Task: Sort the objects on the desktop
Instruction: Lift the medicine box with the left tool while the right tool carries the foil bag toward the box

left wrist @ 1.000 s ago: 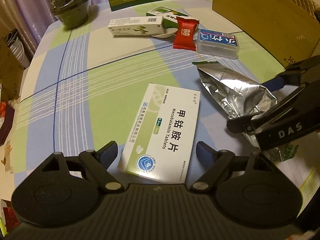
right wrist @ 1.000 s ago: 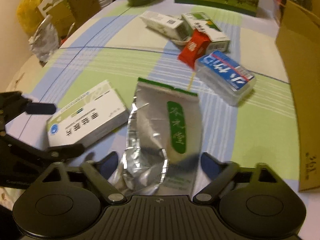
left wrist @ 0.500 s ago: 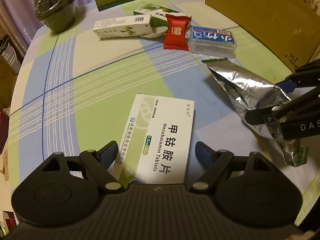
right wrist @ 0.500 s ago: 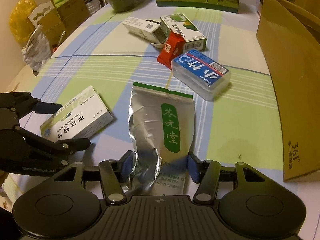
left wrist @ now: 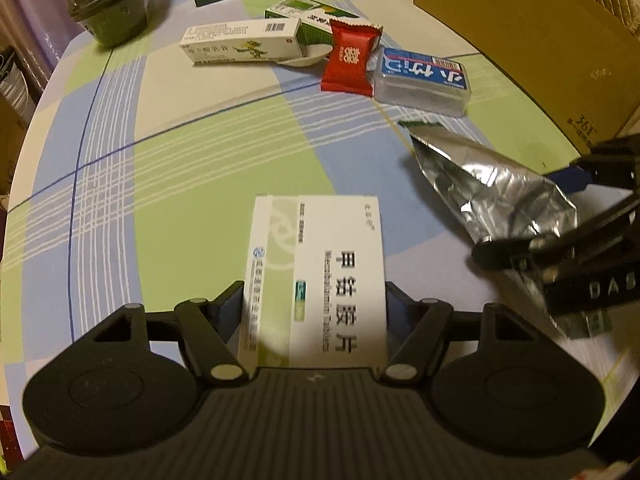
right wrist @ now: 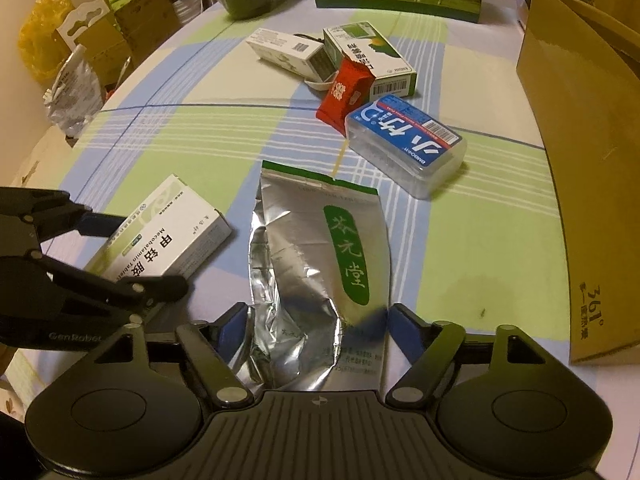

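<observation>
Both tongs clamp: left [left wrist: 314,312] on Mecobalamin box [left wrist: 320,268], right [right wrist: 316,320] on foil pouch [right wrist: 320,264].

White Mecobalamin tablet box [left wrist: 320,276] flat on bench, pinched at its near end. Crinkled silver foil pouch [right wrist: 320,264], green label up, lies right of it. Beyond: red candy packet [left wrist: 350,60], clear blue-labelled case [right wrist: 406,142], two cartons touching.

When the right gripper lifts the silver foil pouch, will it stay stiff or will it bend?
The silver foil pouch will probably bend: its foil is creased and crumpled near the right gripper, whose fingers sit at its lower end. The far end may droop. It looks rather flat, so it is likely light. The glossy foil might slip.
</observation>
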Demonstrator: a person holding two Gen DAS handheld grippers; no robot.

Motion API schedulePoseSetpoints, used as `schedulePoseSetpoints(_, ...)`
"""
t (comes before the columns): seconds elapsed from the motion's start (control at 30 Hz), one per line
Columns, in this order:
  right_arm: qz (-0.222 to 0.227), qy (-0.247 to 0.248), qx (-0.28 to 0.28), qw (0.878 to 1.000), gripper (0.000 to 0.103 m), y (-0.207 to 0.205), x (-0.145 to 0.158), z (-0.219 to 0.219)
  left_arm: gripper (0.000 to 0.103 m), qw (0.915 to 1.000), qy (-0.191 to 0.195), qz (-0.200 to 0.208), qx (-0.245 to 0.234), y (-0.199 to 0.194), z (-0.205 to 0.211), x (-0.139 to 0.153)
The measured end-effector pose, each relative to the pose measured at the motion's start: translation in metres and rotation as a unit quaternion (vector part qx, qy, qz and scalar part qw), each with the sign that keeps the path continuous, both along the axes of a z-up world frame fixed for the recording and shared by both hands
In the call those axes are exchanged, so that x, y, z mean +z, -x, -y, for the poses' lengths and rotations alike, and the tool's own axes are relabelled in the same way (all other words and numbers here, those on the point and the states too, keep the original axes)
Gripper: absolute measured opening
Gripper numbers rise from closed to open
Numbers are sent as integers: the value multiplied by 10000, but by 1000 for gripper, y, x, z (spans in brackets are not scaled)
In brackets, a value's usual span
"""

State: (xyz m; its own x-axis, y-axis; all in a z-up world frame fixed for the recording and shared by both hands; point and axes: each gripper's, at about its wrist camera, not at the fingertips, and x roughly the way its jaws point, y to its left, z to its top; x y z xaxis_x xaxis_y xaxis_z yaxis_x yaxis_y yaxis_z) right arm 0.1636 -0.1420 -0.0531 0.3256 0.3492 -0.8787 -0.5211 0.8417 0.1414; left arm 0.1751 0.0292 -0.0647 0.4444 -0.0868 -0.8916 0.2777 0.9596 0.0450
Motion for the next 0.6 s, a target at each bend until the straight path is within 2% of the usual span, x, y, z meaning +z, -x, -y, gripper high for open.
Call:
schedulePoseSetpoints(0.13,-40,61,48,10000,79,-1,-5,-2,68,10000,-15,22,-12,-2,1,-1)
schedulePoseSetpoints(0.4,210,400,405,9982,80,7,-9,-16,68,10000,24,19,3,-1,-1,-2)
schedulePoseSetpoints(0.43,212,395,399,9982,78,8,-9,-15,68,10000,25,19,0,-1,-1,-2)
schedulePoseSetpoints(0.57,342,492,371,9975,56,7,-7,-13,67,10000,39,4,-23,0,0,-1)
schedulePoseSetpoints(0.6,362,491,361,9975,53,7,-6,-13,67,10000,36,6,-50,1,2,-1)
